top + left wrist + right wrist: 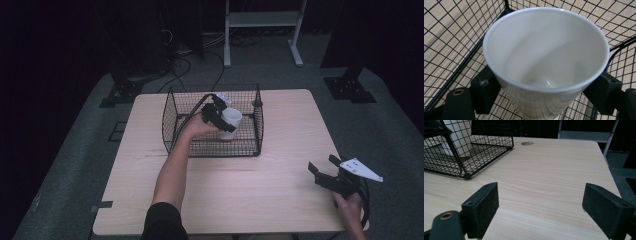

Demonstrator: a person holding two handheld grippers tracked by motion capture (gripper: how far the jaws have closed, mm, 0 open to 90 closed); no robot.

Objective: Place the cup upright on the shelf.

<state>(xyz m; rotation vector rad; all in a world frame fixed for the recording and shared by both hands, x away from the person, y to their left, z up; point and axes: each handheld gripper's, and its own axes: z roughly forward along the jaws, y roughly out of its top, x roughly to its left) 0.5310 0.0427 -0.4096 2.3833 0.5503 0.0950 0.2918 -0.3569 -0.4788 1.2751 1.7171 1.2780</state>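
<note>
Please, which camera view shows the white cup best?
The left gripper view: the cup is close there, its rim and empty inside plain, a black jaw at each side. In the high view it is small, inside the wire basket at the left gripper. The right gripper view shows it behind mesh.

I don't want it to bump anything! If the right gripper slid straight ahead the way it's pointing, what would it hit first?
Probably nothing soon. The right gripper, jaws open, points along bare table; the wire basket sits off to one side of that line.

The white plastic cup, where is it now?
The white plastic cup is inside the black wire basket, between the left gripper's jaws, at the high view's centre.
</note>
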